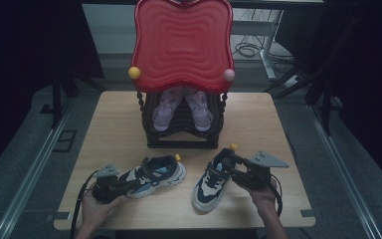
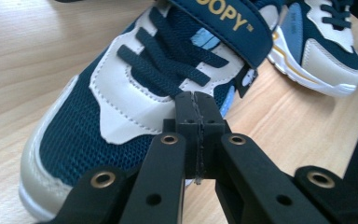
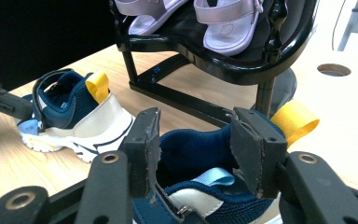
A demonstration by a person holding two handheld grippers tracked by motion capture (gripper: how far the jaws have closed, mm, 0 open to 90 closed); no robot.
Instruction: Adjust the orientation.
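1. The left gripper (image 2: 196,100) has its jaws pressed together, nothing between them, tips against the left sneaker (image 2: 121,102) on the table (image 1: 258,124).
2. That shoe's strap reads "OOPY" with a trademark sign, the first letters cut off.
3. The right gripper (image 3: 198,140) clasps the right sneaker (image 1: 210,183) at its heel collar, beside the yellow pull tab (image 3: 294,121).
4. Pink sandals (image 1: 181,107) sit on the black rack (image 1: 151,139).

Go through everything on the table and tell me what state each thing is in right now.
Left gripper: shut, tips against the left sneaker, which lies flat.
Right gripper: jaws astride the right sneaker's collar.
Pink sandals: side by side on the black rack.
Red rack top: bare.
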